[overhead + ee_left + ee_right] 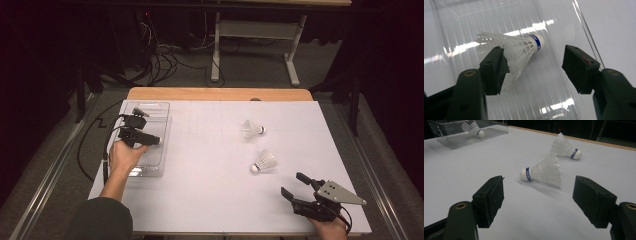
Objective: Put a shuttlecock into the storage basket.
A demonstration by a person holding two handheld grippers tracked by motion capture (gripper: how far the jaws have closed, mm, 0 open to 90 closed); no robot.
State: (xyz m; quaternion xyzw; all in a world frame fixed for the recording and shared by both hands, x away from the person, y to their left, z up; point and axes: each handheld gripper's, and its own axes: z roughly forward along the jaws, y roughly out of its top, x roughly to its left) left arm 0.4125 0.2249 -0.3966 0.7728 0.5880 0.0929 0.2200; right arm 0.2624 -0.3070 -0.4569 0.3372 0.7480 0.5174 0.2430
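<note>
The left gripper view shows the left gripper wide apart around a shuttlecock lying in the clear tray; the right gripper gapes empty.

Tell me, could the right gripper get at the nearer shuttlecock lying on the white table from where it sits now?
Probably yes. The right gripper stands open and faces the nearer shuttlecock, with bare table between them and nothing in the way.

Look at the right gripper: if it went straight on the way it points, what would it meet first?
Most likely the nearer shuttlecock, lying on its side on the white table ahead of the open right gripper. A second shuttlecock lies beyond; depth is hard to judge.
</note>
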